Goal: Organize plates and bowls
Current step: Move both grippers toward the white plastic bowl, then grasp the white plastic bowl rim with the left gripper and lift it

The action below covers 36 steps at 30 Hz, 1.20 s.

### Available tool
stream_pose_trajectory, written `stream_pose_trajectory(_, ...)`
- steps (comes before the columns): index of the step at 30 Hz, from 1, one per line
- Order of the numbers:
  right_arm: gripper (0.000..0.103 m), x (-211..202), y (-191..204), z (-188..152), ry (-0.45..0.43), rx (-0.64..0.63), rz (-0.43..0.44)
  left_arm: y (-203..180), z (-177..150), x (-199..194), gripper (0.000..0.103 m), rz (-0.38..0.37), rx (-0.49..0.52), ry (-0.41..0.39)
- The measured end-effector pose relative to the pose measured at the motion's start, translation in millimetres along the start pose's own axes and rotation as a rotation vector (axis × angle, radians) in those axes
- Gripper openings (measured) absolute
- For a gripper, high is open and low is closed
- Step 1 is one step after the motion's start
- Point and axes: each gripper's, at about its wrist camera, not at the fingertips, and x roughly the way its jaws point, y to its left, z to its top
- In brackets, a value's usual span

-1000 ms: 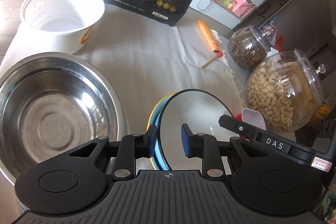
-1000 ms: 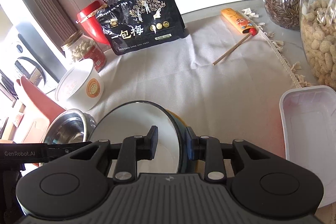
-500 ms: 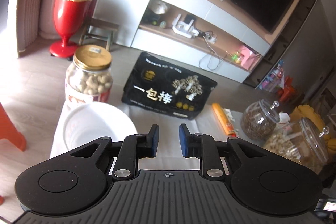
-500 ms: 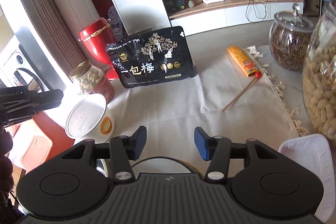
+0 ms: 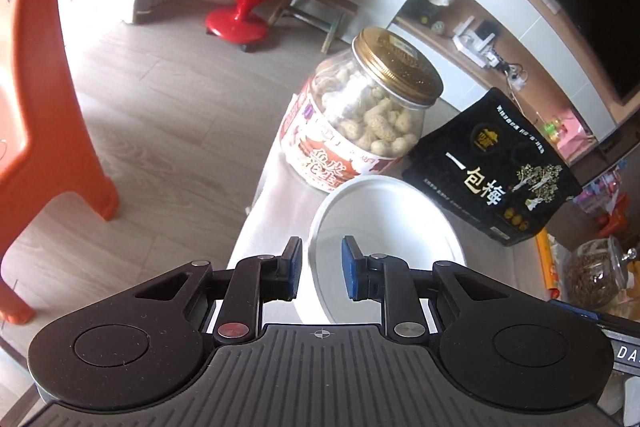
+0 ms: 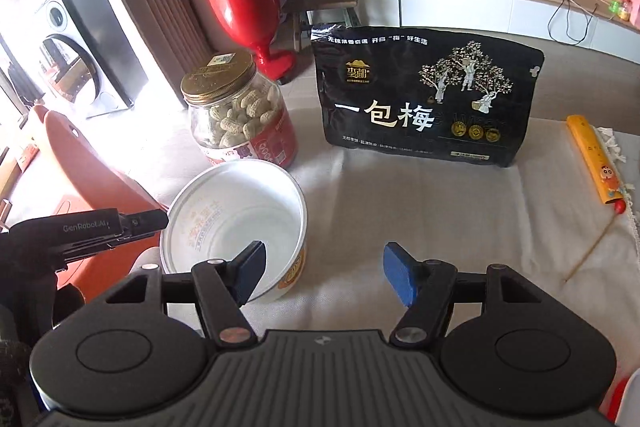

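Observation:
A white plastic bowl (image 5: 392, 227) stands on the white tablecloth near the table's left edge; it also shows in the right wrist view (image 6: 240, 211). My left gripper (image 5: 319, 273) is open and empty, its fingers straddling the bowl's near-left rim from above. My right gripper (image 6: 324, 277) is wide open and empty, above the cloth just right of the bowl. The left gripper's body (image 6: 88, 231) shows at the bowl's left side in the right wrist view. The plate and steel bowl seen earlier are out of view.
A peanut jar with a gold lid (image 5: 360, 115) (image 6: 240, 119) stands behind the bowl. A black snack bag (image 5: 492, 171) (image 6: 424, 95) stands at the back. An orange packet (image 6: 596, 163) and a stick (image 6: 592, 247) lie at right. An orange chair (image 5: 36, 75) stands left of the table.
Both grippers rose off the plate and swung left toward the white bowl. The right gripper let go of the plate and opened wide. The left gripper opened slightly over the bowl's rim.

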Motion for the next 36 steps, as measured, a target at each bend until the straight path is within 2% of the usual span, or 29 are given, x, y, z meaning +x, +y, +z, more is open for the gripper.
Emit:
stream_pose_trajectory(3,0.066,24.5,5.9,11.8,0.028,-0.017,-0.023,1.5,-2.2,16.1,0.024,0.017,0.002,0.036)
stream_pose_trajectory(5,0.066,41.6,11.2,15.9,0.028,-0.041,-0.091,3.2,-3.3,29.6,0.024,0.040,0.000,0.063)
stream_pose_trajectory(7,0.071,57.4,16.1,16.6,0.026,-0.062,-0.143,7.5,-3.6,41.1,0.024,0.025,-0.027,0.095)
stream_pose_trajectory(9,0.071,72.6,12.0,15.5,0.062,-0.023,-0.097,11.8,-4.6,50.2,0.025,-0.008,-0.065,0.119)
stream_pose_trajectory(12,0.070,104.6,-5.0,10.0,0.187,0.143,0.061,15.1,-5.4,60.8,0.026,-0.040,-0.094,0.145)
stream_pose_trajectory(13,0.066,112.5,-9.5,6.7,0.214,0.187,0.087,16.1,-6.4,63.2,0.026,-0.043,-0.105,0.151)
stream_pose_trajectory(15,0.045,122.5,-16.0,2.5,0.242,0.232,0.096,16.8,-8.4,66.7,0.026,-0.056,-0.125,0.161)
stream_pose_trajectory(16,0.029,126.4,-17.6,0.2,0.260,0.240,0.097,16.8,-9.5,66.9,0.026,-0.072,-0.139,0.171)
stream_pose_trajectory(18,0.023,122.7,-23.1,-2.1,0.274,0.255,0.093,12.4,-10.4,63.6,0.025,-0.098,-0.148,0.182)
stream_pose_trajectory(24,0.023,55.4,-43.4,2.2,0.162,0.244,0.076,-39.9,-14.8,15.7,0.027,-0.218,-0.066,0.127)
stream_pose_trajectory(27,0.023,-1.6,-54.7,-3.0,0.084,0.208,0.067,-74.6,-30.6,-20.9,0.027,-0.285,0.022,0.081)
stream_pose_trajectory(31,0.023,-77.9,-78.1,-37.1,0.002,0.166,0.000,-132.2,-72.8,-51.9,0.026,-0.345,0.181,0.094)
stream_pose_trajectory(36,0.023,-129.8,-113.0,-98.4,-0.002,0.223,-0.081,-176.2,-129.1,-74.7,0.028,-0.369,0.353,0.114)
